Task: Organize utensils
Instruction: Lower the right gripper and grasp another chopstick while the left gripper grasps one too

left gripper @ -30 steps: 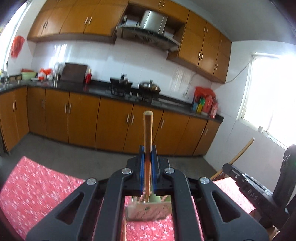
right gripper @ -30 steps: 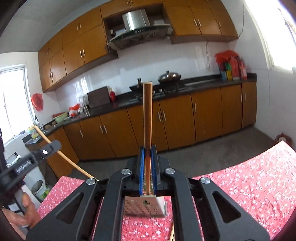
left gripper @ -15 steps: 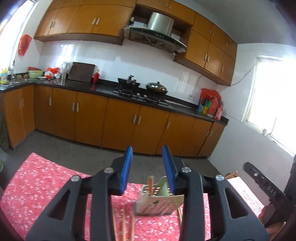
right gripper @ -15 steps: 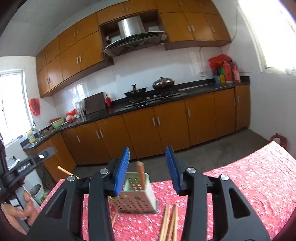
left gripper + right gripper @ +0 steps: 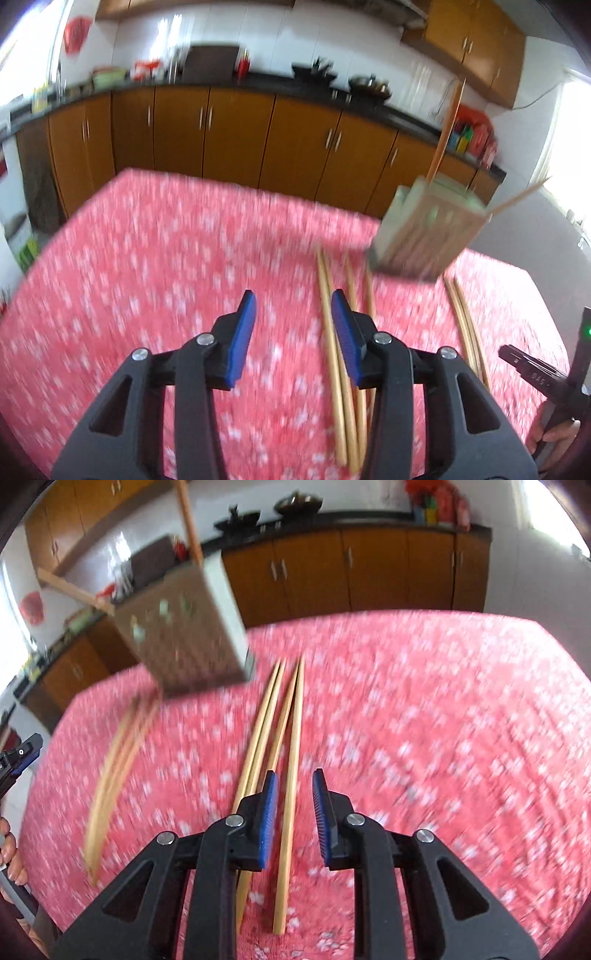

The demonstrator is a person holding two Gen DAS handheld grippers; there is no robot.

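Both views look forward and steeply down along my fingers, close above the red tablecloth [image 5: 155,251]. Left wrist view faces the cabinets [image 5: 236,136]; right wrist view likewise. Both share the utensil holder [image 5: 424,236] and loose chopsticks [image 5: 291,746].

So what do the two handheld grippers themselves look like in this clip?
Both match: the left gripper and right gripper have matte black plastic linkage arms with triangular cut-outs, silver round pivot bolts and flat blue ribbed finger pads. No cables or sleeves show; white lettering on the black body is blurred.

Left tongs [image 5: 293,308] opening – right tongs [image 5: 294,786] closing, both angled downward.
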